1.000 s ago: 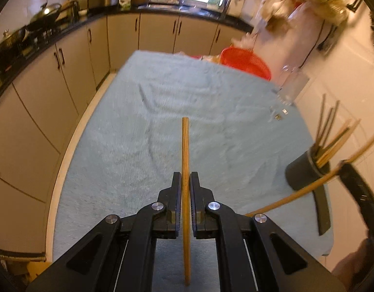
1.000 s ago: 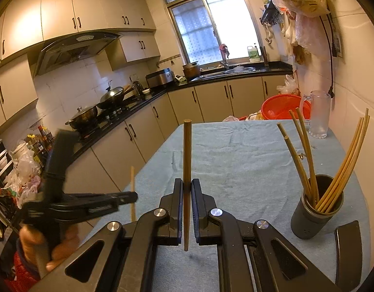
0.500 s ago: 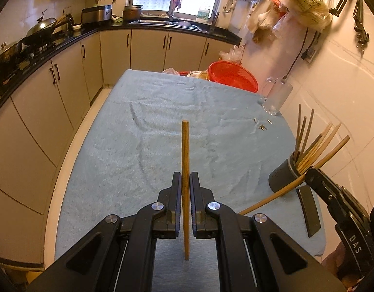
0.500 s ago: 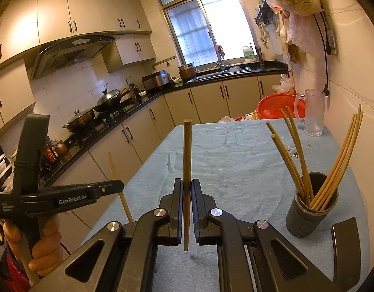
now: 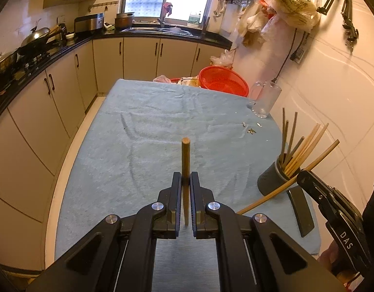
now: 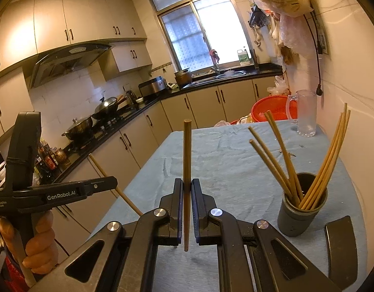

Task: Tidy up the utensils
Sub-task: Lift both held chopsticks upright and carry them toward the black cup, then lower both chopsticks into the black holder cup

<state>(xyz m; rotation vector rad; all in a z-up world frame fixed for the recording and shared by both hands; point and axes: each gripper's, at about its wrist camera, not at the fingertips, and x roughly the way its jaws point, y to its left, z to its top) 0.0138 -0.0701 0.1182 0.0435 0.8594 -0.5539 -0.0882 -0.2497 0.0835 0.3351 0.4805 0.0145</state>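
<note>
My left gripper (image 5: 185, 176) is shut on a wooden chopstick (image 5: 186, 155) that points forward over the blue cloth. My right gripper (image 6: 187, 182) is shut on another chopstick (image 6: 187, 150), held upright. A dark cup (image 6: 302, 215) with several chopsticks (image 6: 330, 153) stands on the cloth to the right; it also shows in the left wrist view (image 5: 272, 178). The right gripper's chopstick (image 5: 296, 176) crosses in front of the cup in the left wrist view. The left gripper body (image 6: 65, 192) shows at left in the right wrist view.
A table under a blue cloth (image 5: 162, 126). A flat dark object (image 5: 300, 214) lies by the cup. A clear glass mug (image 5: 266, 98) and a red basket (image 5: 223, 84) stand at the far end. Small bits (image 5: 251, 129) lie near the mug. Kitchen cabinets stand at left.
The left wrist view has tilted up and drawn back a little, so more of the kitchen shows. The left gripper has risen in the right wrist view. Both stay shut on their chopsticks.
</note>
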